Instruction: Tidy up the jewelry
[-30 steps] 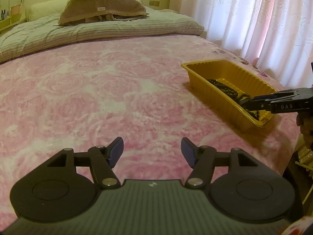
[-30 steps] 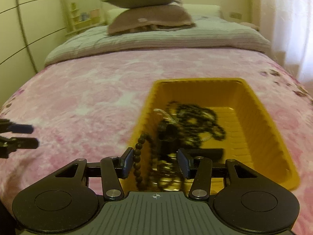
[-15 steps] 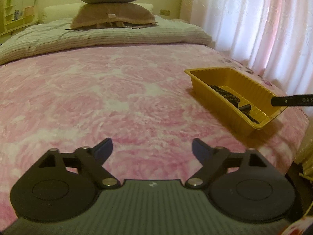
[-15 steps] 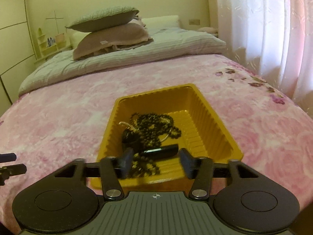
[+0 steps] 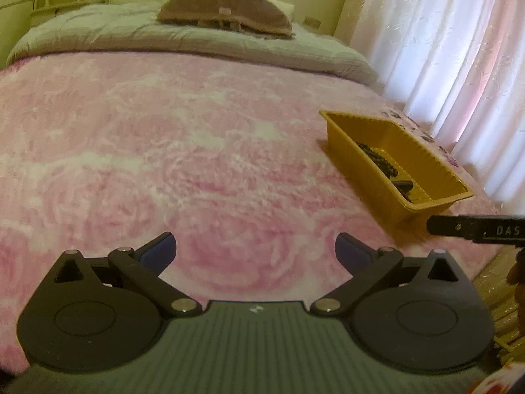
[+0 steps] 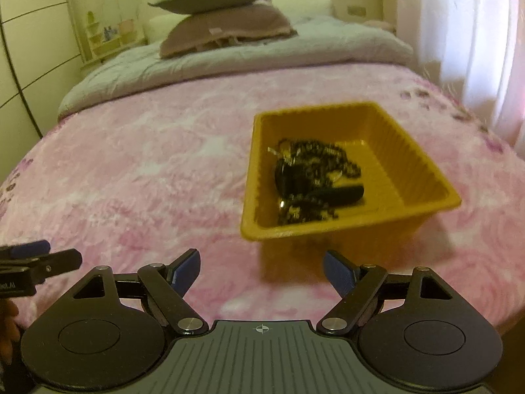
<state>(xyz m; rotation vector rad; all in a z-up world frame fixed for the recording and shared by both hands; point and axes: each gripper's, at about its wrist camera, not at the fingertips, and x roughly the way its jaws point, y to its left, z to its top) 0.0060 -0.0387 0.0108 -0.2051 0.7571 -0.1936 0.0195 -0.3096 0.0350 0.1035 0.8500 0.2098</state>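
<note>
The left claw (image 5: 255, 249) is held with its blue-padded fingers (image 5: 157, 250) spread wide and nothing between them. It is positioned above the pink rose-patterned bedspread (image 5: 164, 151), at the near edge of the bed. The right claw (image 6: 261, 267) is likewise spread wide and empty, with its fingers clear of the tray and a strip of bedspread visible between them and the tray's near wall.

In the left wrist view, one dark arm of the right claw (image 5: 475, 228), marked with white lettering, is seen entering from the right edge, just near of the tray. In the right wrist view, the tips of the left claw (image 6: 36, 256) are seen at the far left edge, well apart from the tray.

The yellow plastic tray (image 6: 416, 164) is set on the bedspread toward the right side of the bed. The jewelry is contained inside it: a tangle of dark beaded necklaces (image 6: 315, 161) is piled on the tray floor toward its left wall, and a dark elongated piece (image 6: 338, 193) lies across the near part of the pile. Individual items in the pile cannot be separated because of blur.

At the far end of the bed, a folded grey quilt (image 6: 262, 52) is laid across the mattress, and two stacked pillows (image 6: 226, 23) rest on it. White curtains (image 5: 452, 39) hang along the right side.
</note>
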